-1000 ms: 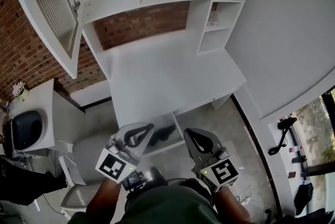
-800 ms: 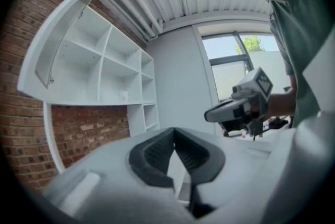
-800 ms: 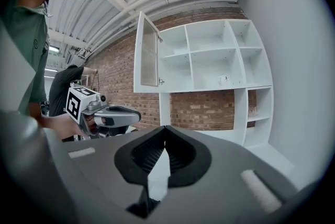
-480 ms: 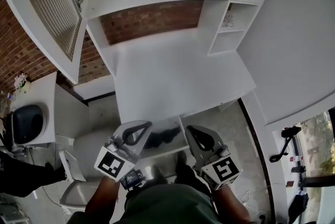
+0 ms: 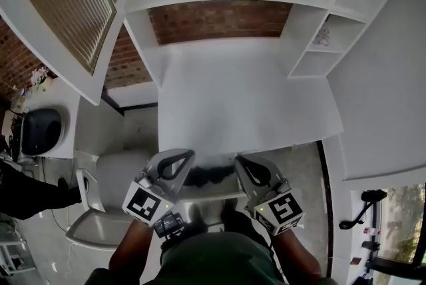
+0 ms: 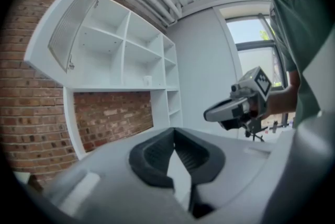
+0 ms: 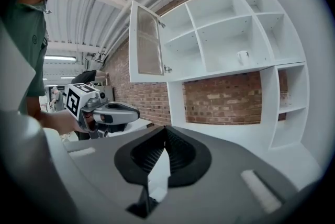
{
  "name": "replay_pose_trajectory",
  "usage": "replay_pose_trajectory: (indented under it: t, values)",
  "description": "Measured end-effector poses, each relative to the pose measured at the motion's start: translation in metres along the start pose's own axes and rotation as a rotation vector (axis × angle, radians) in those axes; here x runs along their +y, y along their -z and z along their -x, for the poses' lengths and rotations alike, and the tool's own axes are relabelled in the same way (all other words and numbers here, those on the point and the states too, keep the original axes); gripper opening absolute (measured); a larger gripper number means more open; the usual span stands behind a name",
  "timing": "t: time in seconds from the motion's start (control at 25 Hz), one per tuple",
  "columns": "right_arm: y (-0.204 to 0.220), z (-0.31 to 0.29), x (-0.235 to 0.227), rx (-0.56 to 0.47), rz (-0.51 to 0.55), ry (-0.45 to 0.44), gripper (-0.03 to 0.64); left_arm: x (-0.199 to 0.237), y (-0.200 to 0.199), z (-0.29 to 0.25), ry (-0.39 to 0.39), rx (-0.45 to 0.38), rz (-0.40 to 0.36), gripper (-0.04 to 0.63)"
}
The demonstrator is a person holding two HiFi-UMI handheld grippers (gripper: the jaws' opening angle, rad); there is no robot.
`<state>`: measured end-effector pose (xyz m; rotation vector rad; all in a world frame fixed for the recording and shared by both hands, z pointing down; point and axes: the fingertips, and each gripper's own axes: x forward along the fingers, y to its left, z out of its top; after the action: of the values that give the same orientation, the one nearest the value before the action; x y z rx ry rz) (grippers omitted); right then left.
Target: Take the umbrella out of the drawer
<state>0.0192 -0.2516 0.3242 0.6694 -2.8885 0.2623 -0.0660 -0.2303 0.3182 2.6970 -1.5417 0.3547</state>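
Vs. a sec ago, we are closer in: our left gripper (image 5: 186, 157) and right gripper (image 5: 239, 162) now reach the front edge of the desk (image 5: 246, 97), either side of the open drawer (image 5: 213, 196). Both pairs of jaws are pressed together, empty. The umbrella (image 5: 208, 175) (dark) lies in the drawer between them, untouched.
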Motion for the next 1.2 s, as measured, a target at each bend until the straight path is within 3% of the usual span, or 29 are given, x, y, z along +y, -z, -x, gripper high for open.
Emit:
replay_pose_trajectory:
  t: [0.28, 0.44, 1.2]
  values:
    - [0.026, -0.03, -0.01, 0.065, 0.006, -0.09, 0.005, 0.018, 0.031, -0.007, -0.05, 0.063, -0.001, 0.003]
    - [0.044, -0.045, -0.017, 0.106, 0.004, -0.13, 0.005, 0.027, 0.054, -0.013, -0.07, 0.105, 0.04, 0.003]
    - [0.127, -0.105, -0.028, 0.246, -0.009, -0.216, 0.005, 0.049, 0.154, -0.028, -0.056, 0.243, 0.114, 0.003]
